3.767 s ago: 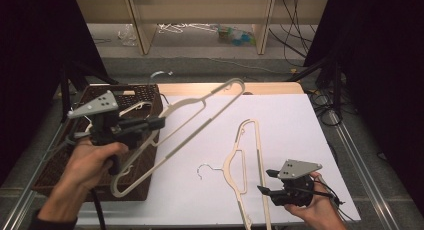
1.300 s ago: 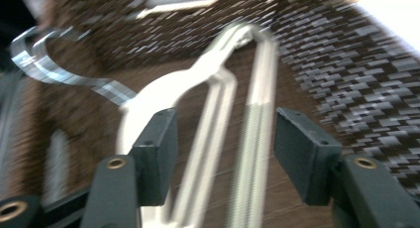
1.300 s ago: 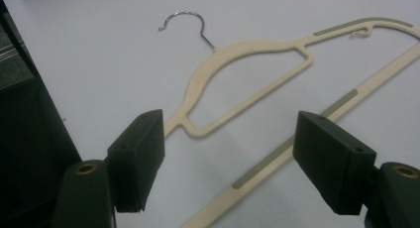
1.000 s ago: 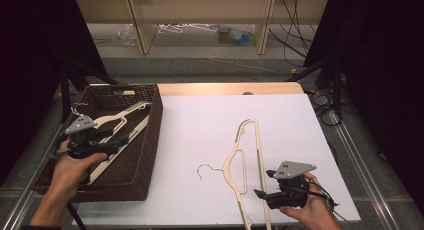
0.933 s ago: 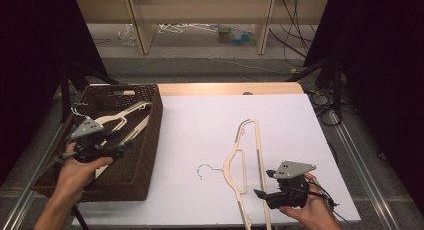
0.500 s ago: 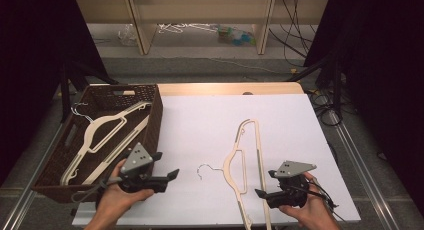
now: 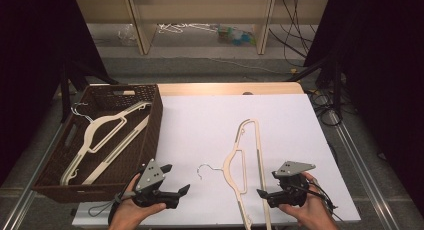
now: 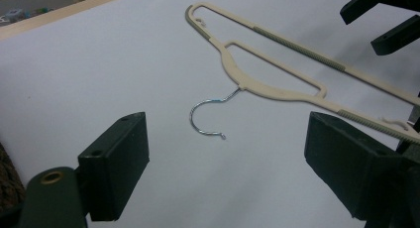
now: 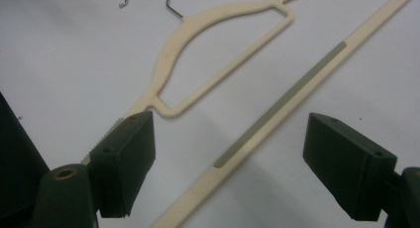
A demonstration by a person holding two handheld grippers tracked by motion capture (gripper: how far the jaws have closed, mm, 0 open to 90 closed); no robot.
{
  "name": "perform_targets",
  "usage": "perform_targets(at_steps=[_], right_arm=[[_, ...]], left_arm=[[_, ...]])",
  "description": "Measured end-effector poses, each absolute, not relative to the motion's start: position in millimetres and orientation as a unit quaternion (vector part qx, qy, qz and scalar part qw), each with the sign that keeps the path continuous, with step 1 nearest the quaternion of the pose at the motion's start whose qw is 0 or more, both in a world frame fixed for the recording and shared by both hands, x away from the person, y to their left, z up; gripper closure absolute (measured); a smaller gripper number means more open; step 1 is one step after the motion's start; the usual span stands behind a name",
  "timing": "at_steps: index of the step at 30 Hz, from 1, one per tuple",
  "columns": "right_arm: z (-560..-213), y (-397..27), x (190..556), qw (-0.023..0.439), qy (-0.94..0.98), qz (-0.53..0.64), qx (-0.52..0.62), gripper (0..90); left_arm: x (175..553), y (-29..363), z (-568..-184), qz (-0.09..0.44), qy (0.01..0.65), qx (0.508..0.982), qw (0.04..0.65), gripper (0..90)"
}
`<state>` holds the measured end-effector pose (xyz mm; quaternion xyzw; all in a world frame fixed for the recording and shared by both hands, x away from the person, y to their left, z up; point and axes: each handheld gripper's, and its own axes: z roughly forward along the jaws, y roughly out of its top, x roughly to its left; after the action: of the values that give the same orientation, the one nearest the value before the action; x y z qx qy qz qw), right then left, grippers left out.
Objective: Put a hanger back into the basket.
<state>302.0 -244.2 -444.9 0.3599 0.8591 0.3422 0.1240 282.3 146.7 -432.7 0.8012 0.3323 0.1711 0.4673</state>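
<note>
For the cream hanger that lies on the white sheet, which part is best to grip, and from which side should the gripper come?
Probably the straight bottom bar of the hanger. It lies flat with white sheet showing on both sides, so the jaws can straddle it from above. The open right gripper already has it between its jaws. The thin wire hook looks harder to pinch.

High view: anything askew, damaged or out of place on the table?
Nothing stands out. One hanger lies flat on the white sheet, intact; another hanger lies in the basket. Both the left gripper and the right gripper are open.
</note>
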Motion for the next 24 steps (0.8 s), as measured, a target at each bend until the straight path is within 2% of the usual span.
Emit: perform_targets(at_steps=[7, 13, 24], right_arm=[[-451.5, -244.7, 305.5, 0.116, 0.859, 0.329, 0.375, 23.1], [-458.0, -239.0, 319.0, 0.106, 0.865, 0.298, 0.390, 30.2], [-469.2, -222.9, 343.9, 0.081, 0.874, 0.237, 0.416, 35.5]], left_arm=[[282.5, 144.7, -436.1, 0.168, 0.331, 0.805, 0.462, 17.4], [281.4, 143.8, -439.4, 0.167, 0.325, 0.814, 0.452, 17.3], [280.5, 142.6, -440.9, 0.167, 0.324, 0.815, 0.451, 17.4]])
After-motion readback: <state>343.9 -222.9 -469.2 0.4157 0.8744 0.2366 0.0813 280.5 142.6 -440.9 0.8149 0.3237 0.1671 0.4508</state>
